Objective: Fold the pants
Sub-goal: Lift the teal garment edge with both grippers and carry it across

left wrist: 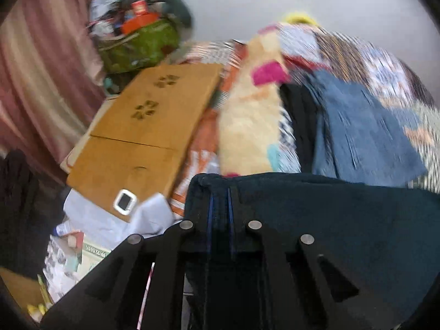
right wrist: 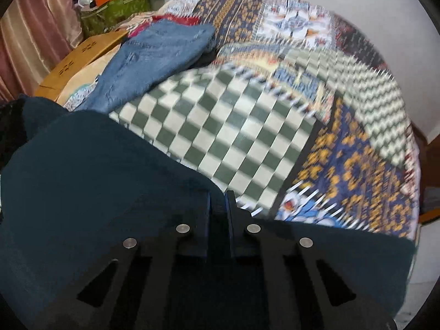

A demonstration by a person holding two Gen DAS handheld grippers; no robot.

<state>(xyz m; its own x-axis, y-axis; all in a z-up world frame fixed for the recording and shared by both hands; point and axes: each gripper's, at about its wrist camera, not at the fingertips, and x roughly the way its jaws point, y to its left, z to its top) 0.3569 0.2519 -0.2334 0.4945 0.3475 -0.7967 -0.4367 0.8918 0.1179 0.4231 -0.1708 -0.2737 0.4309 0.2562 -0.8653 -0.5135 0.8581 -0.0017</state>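
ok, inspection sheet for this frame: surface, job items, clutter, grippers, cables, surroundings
Surface: patchwork bedspread, checkered patch mid-bed.
Job's things: dark pants, pinched by both grippers.
Clutter: jeans at the bed's far side; wooden board; cream towel; green bag; papers.
Grippers: left gripper shut on pants; right gripper shut on pants.
Cables: nothing seen.
Surroundings: pink curtain, white wall.

Both wrist cams close, angled down (shared bedspread (right wrist: 247, 137)).

Patchwork-covered bed (right wrist: 247, 143): dark pants (right wrist: 96, 178), blue jeans (right wrist: 154, 60), cream pillow (left wrist: 247, 126).
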